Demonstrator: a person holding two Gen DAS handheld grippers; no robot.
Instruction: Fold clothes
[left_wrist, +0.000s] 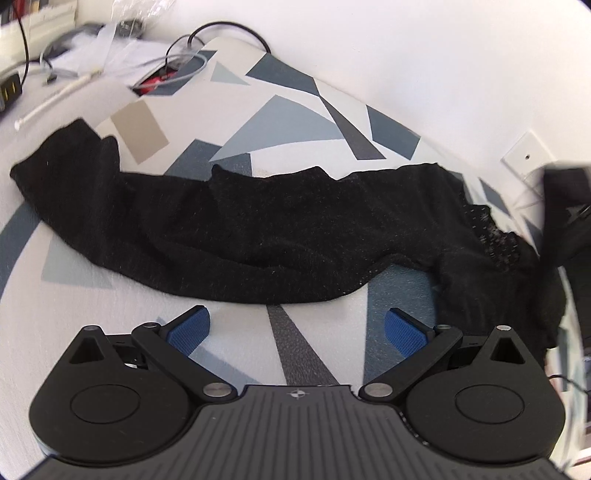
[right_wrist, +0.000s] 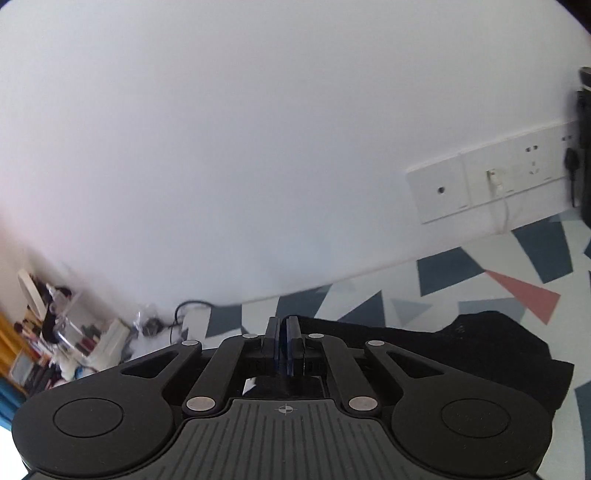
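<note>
Left tongs (left_wrist: 297, 328) gape wide over the table (left_wrist: 314, 110); right tongs (right_wrist: 283, 345) are pinched together, seemingly empty. Knit (left_wrist: 258, 236) may bunch if dragged.

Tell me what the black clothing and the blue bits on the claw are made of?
The black garment looks like soft knit, probably wool or acrylic: fuzzy, matte, with an openwork patch. The blue pads on the left claw look like rubber or plastic, with fine grid texturing.
</note>
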